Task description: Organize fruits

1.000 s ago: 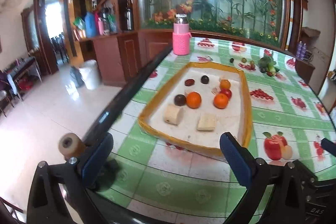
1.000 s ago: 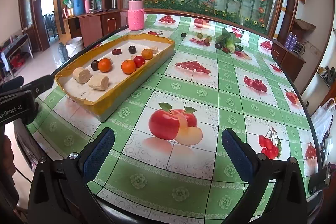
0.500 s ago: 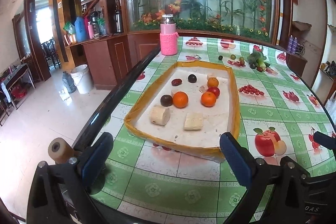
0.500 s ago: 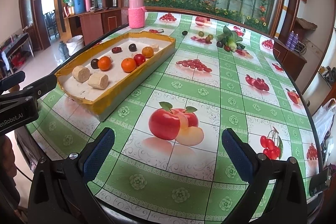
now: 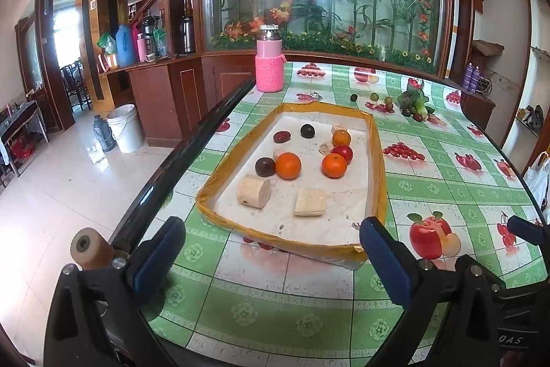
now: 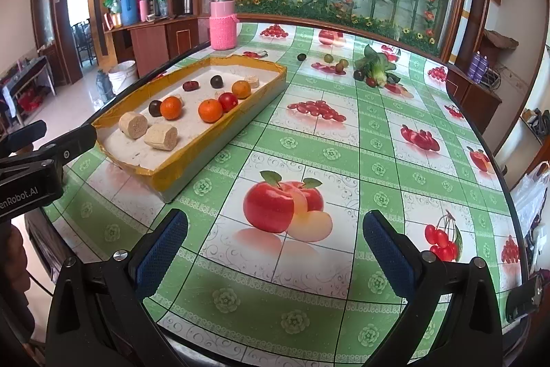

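Both grippers hover at the near edge of the worktop (image 6: 343, 140) with nothing between their pads. The left gripper (image 5: 271, 250) has its jaws spread wide, framing the near end of the yellow-rimmed tray (image 5: 378, 181) in the centre of its view; the right gripper (image 6: 275, 246) is likewise released, low in its frame, over the printed apple on the cloth.

The sorting looks partly done, at a guess. In the tray lie three oranges (image 5: 288, 165), a red fruit (image 5: 343, 153), three dark round fruits (image 5: 264, 166) and two pale cut chunks (image 5: 253, 191). Left outside, in the upper middle of the right wrist view, sit a few small loose fruits (image 6: 328, 58) and a bunch of leafy greens (image 6: 376, 66) with dark fruits beside it, well apart from the tray. These probably remain to be gathered, though the task does not say where each belongs.

The far fruits are too small to identify, and small pale bits among the tray fruits cannot be made out. A pink-sleeved bottle (image 5: 270, 66) stands beyond the tray.
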{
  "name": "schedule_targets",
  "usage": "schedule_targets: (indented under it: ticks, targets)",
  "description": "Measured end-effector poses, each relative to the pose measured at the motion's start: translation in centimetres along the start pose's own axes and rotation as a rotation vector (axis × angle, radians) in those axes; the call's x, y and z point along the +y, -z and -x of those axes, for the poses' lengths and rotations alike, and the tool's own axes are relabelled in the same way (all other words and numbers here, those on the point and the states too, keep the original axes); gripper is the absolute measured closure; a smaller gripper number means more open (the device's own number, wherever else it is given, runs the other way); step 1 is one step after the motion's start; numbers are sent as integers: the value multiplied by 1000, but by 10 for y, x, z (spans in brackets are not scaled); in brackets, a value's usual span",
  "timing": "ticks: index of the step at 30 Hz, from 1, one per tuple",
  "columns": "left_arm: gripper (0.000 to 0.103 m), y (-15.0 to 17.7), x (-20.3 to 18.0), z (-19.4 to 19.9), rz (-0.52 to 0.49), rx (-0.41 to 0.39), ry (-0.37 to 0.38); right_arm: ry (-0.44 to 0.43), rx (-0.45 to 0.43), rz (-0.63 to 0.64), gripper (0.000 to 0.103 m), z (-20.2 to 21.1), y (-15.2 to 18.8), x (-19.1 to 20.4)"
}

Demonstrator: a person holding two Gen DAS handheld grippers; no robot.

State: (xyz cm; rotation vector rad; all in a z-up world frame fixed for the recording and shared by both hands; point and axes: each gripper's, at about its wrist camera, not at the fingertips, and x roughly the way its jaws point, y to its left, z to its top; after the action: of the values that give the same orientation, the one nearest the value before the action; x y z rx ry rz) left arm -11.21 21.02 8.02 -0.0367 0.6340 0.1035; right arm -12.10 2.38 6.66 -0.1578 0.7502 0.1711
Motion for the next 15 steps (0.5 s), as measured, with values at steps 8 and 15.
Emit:
schedule_targets:
  ticks: [8, 15]
  targets:
    - [0, 1, 1, -1, 3, -2, -4, -3, -55, 14, 0, 8, -2, 4]
    - [0, 1, 3, -2, 13, 1, -13, -26, -123, -19, 0, 15, -7, 1]
